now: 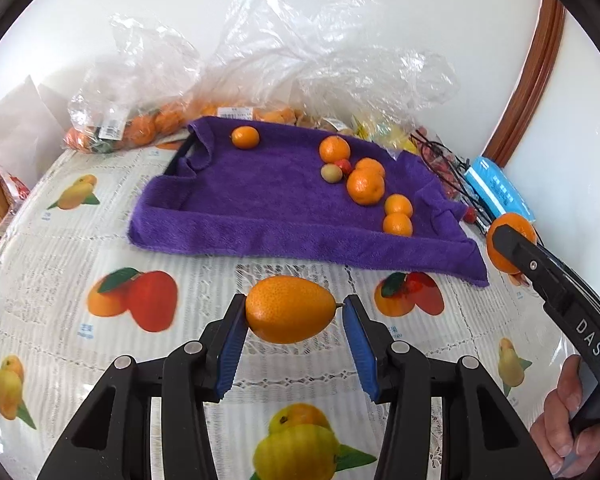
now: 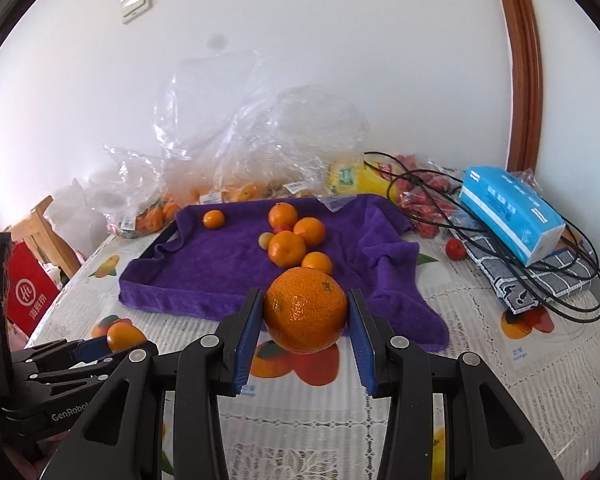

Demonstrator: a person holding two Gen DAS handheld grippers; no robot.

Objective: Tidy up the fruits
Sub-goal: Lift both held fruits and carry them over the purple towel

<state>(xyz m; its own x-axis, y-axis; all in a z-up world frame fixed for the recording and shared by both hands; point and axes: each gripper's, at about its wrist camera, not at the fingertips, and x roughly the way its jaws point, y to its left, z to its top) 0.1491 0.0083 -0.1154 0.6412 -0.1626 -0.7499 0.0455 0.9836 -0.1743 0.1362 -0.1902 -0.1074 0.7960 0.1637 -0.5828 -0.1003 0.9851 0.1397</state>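
Two hand-held grippers hover above a fruit-print tablecloth (image 1: pixel 52 248), each carrying citrus toward a towel-lined purple tray (image 1: pixel 260 200), apparently the sorting spot. The left gripper (image 1: pixel 290 314) pinches an oval kumquat (image 1: pixel 290 309) end to end; the right gripper (image 2: pixel 305 314) clamps a mandarin (image 2: pixel 305 309) by its sides.

You can see a blue tissue pack (image 2: pixel 510 212) lying on a checked cloth (image 2: pixel 528 280), with black cords (image 2: pixel 572 280) looped over it. A red box (image 2: pixel 28 292) sits left of the table (image 2: pixel 480 380). A wall switch (image 2: pixel 136 2) is up high.
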